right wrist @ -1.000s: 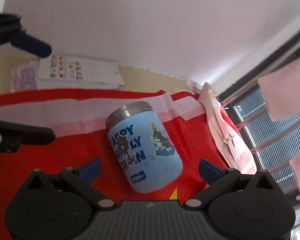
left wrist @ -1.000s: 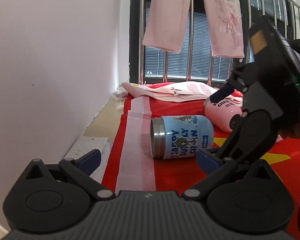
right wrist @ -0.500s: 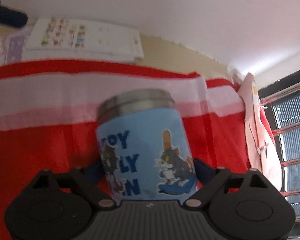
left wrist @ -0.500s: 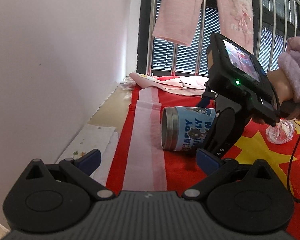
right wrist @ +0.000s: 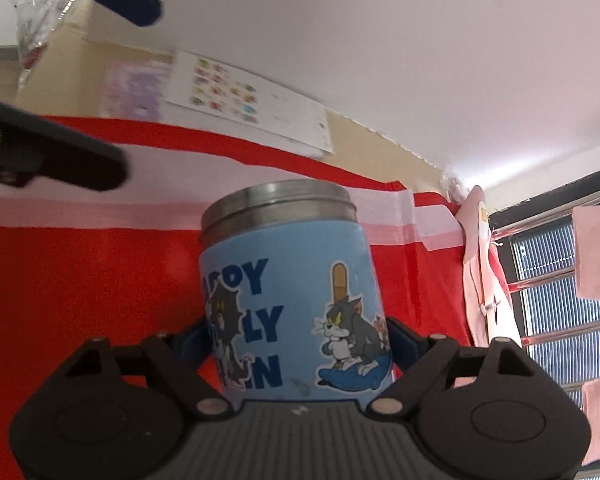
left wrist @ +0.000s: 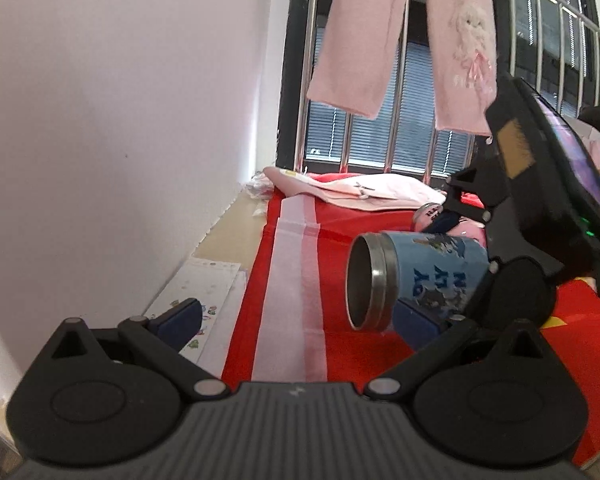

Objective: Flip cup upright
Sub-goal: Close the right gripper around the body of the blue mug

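The blue cartoon cup point(right wrist: 292, 292) with a steel rim fills the middle of the right wrist view. My right gripper point(right wrist: 296, 340) is shut on its body, one pad on each side. In the left wrist view the cup point(left wrist: 412, 280) is lifted off the red cloth point(left wrist: 340, 352), tilted, with its open mouth facing left. The right gripper's black body point(left wrist: 512, 264) holds it from the right. My left gripper point(left wrist: 296, 316) is open and empty, low and in front of the cup.
A white wall runs along the left. Sticker sheets point(left wrist: 204, 296) lie by the wall. A pink cup point(left wrist: 432, 216) and pink clothes point(left wrist: 360, 190) lie behind, near the barred window point(left wrist: 404, 148). A clear plastic wrap point(right wrist: 40, 20) lies far left.
My right gripper closed around the blue cup and lifted it off the cloth, tilting its mouth upward. The left gripper stayed open and shifted only slightly.
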Action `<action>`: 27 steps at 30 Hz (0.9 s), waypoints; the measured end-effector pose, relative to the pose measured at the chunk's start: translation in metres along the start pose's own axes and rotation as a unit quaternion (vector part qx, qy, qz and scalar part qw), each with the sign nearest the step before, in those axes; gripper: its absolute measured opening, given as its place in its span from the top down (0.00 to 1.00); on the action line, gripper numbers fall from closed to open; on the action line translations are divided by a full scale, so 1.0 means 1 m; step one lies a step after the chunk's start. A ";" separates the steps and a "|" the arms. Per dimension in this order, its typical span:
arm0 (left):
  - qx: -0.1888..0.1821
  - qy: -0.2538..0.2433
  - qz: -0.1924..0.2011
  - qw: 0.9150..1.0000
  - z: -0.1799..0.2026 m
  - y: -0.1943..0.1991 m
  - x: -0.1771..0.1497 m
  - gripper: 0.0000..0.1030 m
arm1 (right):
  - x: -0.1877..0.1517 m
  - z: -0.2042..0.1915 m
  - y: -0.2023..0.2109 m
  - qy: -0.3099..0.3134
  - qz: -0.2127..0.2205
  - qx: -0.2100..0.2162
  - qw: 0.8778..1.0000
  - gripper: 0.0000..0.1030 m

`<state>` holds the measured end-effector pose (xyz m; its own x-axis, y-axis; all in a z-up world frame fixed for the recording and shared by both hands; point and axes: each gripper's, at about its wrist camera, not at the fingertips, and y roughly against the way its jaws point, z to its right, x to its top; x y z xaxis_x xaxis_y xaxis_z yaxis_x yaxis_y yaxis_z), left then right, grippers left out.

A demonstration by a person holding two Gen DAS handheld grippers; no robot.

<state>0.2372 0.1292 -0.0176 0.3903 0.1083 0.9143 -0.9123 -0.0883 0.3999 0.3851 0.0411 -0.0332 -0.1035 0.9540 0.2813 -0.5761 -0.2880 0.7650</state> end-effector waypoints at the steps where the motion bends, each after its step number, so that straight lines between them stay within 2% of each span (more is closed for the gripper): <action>1: -0.003 -0.001 0.002 1.000 0.001 0.007 -0.001 0.00 | -0.001 -0.006 0.008 -0.006 -0.002 0.001 1.000 0.15; 7: -0.021 -0.012 0.007 1.000 0.002 0.038 -0.015 0.00 | -0.002 -0.045 0.042 -0.062 -0.025 0.004 0.998 0.15; 11: -0.032 -0.021 -0.002 0.999 0.000 0.051 -0.027 0.00 | -0.007 -0.059 0.048 -0.108 -0.043 0.007 0.993 0.15; 17: -0.028 -0.025 -0.009 0.999 -0.007 0.065 -0.039 0.00 | -0.003 -0.080 0.041 -0.097 -0.057 0.018 0.994 0.15; 21: -0.019 -0.015 -0.006 1.000 -0.014 0.071 -0.042 0.00 | 0.004 -0.086 0.033 -0.085 -0.063 0.025 0.994 0.15; 27: -0.016 -0.009 -0.006 1.000 -0.015 0.073 -0.043 0.00 | 0.009 -0.071 0.028 -0.148 -0.075 0.036 0.985 0.15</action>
<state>0.1521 0.1331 -0.0293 0.4032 0.0920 0.9105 -0.9108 -0.0556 0.4090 0.3100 0.0473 -0.0503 0.2260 0.9229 0.3117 -0.5071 -0.1617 0.8466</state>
